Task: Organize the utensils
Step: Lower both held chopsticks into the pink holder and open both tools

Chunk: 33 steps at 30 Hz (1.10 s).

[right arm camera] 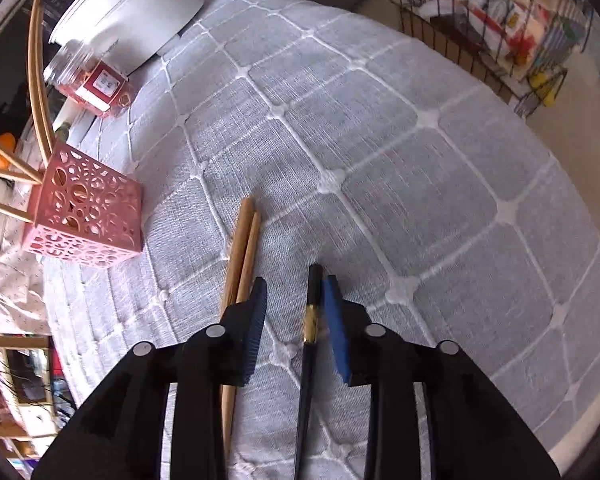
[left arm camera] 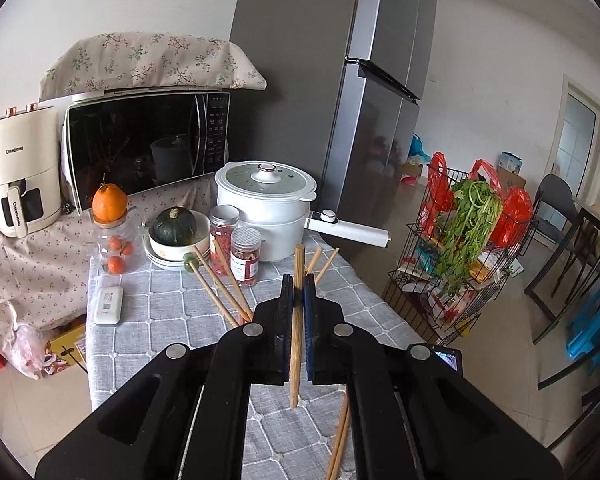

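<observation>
While the left tool (left arm camera: 298, 284) is held up above the surface (left arm camera: 172, 312), its two pads are shut tight on one wooden chopstick (left arm camera: 297, 344). The stick goes straight through the tool. Its thick end pokes out past the tips and its thin end hangs down under the pads, not touching the gray checked cloth.

More wooden chopsticks (left arm camera: 220, 292) stick up at a slant just behind the left tool. In the right wrist view they stand in a pink holder with round holes (right arm camera: 88, 204), leaning out to different sides. The holder sits on the cloth near a jar with a red label (right arm camera: 96, 80) and a white pot (right arm camera: 132, 12).

The right tool (right arm camera: 296, 280) points down at the surface (right arm camera: 380, 140) with its pads wide apart, so it is open. A black chopstick with a gold band (right arm camera: 312, 308) lies on the cloth between the pads, right next to the pad on the right side. I cannot tell if it touches that pad. The other pad is well away from it.

A pair of wooden chopsticks (right arm camera: 244, 240) lies side by side on the cloth just outside the right tool, between the tool and the pink holder.
</observation>
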Each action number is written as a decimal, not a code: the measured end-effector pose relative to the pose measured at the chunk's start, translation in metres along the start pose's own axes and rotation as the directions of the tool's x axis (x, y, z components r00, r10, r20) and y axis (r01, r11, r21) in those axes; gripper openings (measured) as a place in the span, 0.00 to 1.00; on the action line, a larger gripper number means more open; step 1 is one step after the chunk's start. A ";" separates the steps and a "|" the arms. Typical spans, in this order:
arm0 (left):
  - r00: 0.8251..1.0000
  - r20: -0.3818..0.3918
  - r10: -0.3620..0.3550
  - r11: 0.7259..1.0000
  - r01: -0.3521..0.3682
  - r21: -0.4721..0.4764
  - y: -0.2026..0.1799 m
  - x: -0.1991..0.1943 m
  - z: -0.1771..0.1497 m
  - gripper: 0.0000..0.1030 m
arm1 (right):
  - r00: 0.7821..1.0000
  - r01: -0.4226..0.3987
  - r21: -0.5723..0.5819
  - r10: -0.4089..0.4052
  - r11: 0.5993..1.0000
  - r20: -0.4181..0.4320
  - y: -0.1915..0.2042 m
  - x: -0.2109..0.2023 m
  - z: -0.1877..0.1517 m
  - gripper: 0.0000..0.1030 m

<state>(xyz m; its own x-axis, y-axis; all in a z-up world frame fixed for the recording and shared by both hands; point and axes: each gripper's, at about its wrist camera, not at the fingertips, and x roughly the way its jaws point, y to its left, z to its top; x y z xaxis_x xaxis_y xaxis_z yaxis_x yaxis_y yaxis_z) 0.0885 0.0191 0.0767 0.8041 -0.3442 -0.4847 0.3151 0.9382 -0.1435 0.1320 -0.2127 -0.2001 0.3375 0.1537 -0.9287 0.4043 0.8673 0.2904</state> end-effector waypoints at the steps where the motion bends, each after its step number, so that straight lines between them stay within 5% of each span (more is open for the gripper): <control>1: 1.000 0.000 0.003 1.000 -0.003 -0.009 0.003 0.002 0.001 0.04 | 1.000 -0.004 0.001 0.004 1.000 0.007 0.000 -0.001 -0.001 0.07; 7: 1.000 0.013 0.013 0.999 -0.012 -0.039 0.016 0.001 0.008 0.04 | 0.995 -0.067 0.022 0.065 0.998 0.075 -0.002 -0.033 -0.008 0.07; 16: 0.995 0.086 0.057 0.995 -0.050 -0.084 0.023 0.002 0.044 0.04 | 0.913 -0.255 -0.056 0.259 0.965 0.313 0.005 -0.154 -0.032 0.07; 20: 0.992 0.089 0.086 0.992 -0.077 -0.103 0.025 0.019 0.058 0.04 | 0.877 -0.319 -0.058 0.318 0.946 0.360 0.004 -0.180 -0.030 0.07; 25: 0.989 0.037 0.146 0.984 -0.141 -0.105 0.028 0.055 0.058 0.05 | 0.857 -0.356 -0.054 0.349 0.933 0.379 0.000 -0.190 -0.026 0.07; 27: 0.987 -0.019 0.161 0.978 -0.162 -0.130 0.034 0.069 0.051 0.23 | 0.853 -0.366 -0.052 0.357 0.929 0.381 -0.002 -0.193 -0.028 0.07; 33: 0.986 0.014 0.167 0.964 -0.161 -0.210 0.061 0.038 0.018 0.28 | 0.828 -0.384 -0.051 0.367 0.922 0.424 -0.002 -0.210 -0.028 0.07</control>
<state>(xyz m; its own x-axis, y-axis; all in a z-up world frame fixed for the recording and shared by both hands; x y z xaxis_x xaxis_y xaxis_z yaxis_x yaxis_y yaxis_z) 0.1473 0.0628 0.0651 0.8525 -0.1829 -0.4897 0.0688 0.9679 -0.2418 0.0367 -0.2334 -0.0125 0.7884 0.2451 -0.5642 0.2004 0.7648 0.6123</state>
